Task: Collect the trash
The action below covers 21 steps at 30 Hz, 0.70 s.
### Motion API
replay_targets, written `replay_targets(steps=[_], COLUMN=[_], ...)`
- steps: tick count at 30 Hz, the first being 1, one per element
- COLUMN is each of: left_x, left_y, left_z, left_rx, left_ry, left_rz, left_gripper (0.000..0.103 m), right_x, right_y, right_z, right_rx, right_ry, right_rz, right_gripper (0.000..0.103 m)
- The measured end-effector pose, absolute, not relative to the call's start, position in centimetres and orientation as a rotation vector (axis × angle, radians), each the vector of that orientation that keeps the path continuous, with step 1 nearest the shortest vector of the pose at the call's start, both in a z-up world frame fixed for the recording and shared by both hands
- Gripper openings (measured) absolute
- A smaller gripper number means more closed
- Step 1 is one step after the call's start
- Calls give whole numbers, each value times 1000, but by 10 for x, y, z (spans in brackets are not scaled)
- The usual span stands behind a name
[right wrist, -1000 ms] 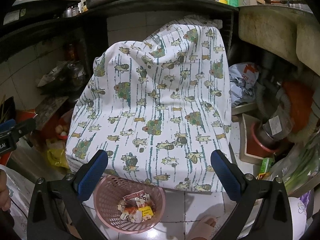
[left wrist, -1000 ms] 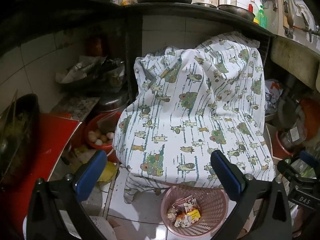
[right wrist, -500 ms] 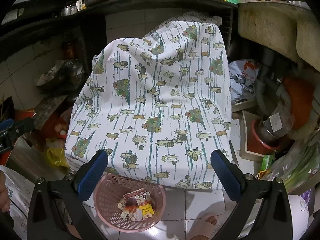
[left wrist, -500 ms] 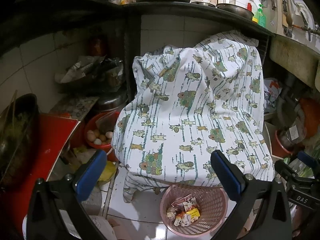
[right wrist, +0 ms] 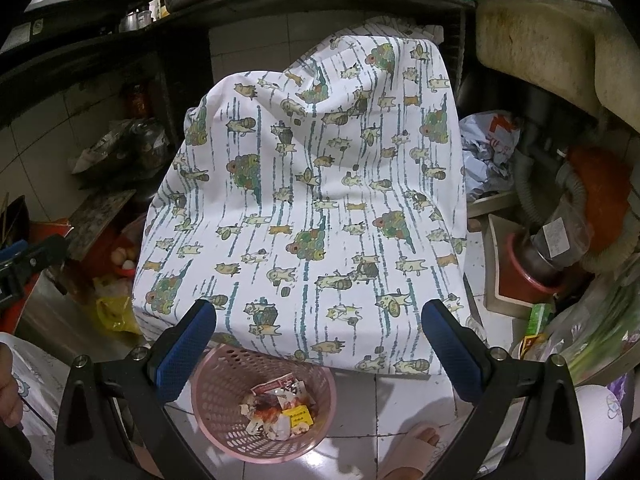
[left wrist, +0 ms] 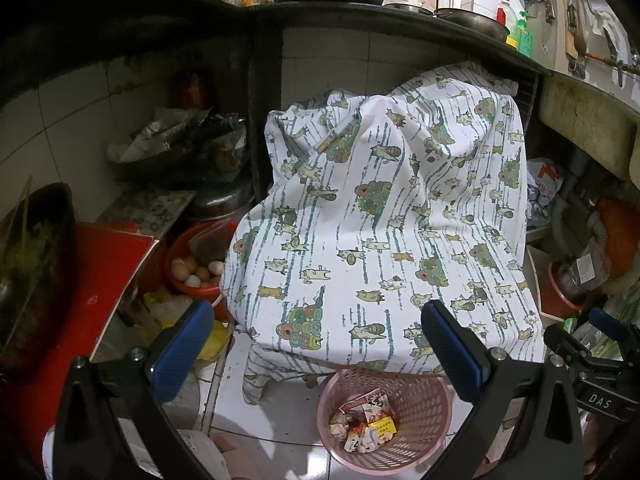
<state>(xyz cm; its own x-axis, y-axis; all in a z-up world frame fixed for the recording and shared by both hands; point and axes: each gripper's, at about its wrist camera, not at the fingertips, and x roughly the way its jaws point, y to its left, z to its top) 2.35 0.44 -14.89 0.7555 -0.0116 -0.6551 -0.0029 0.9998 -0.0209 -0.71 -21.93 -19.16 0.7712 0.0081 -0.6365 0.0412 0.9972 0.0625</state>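
Observation:
A pink perforated basket [left wrist: 424,396] stands on the white tiled floor, holding crumpled wrappers and paper trash [left wrist: 366,420]. It also shows in the right wrist view [right wrist: 224,364] with the trash [right wrist: 280,412] inside. My left gripper [left wrist: 316,344] is open and empty, above and just behind the basket. My right gripper [right wrist: 318,340] is open and empty, above the basket's far rim. The other gripper's tip shows at the right edge of the left wrist view [left wrist: 592,360].
A white cloth with a cartoon print [left wrist: 380,220] drapes over something bulky behind the basket, under a dark counter [left wrist: 360,20]. A red bowl of eggs [left wrist: 196,272], a red board [left wrist: 88,272] and pots crowd the left. Pipes, a red bucket [right wrist: 528,276] and my sandalled foot [right wrist: 416,444] are right.
Both views have drifted slightly; the basket sits a little nearer the lower middle. Both grippers stay open and empty.

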Motion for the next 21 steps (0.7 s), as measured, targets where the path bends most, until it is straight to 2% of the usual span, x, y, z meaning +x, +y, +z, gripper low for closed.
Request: replay_targets(steps=[21], left_x=[24], left_y=[4], left_z=[-151], left_rx=[-15], left_ry=[721], left_rz=[7], left_gripper=[103], right_x=[-5], right_y=[-220], right_z=[-192], right_rx=[72], right_ry=[691], right_rz=[-15], right_gripper=[103])
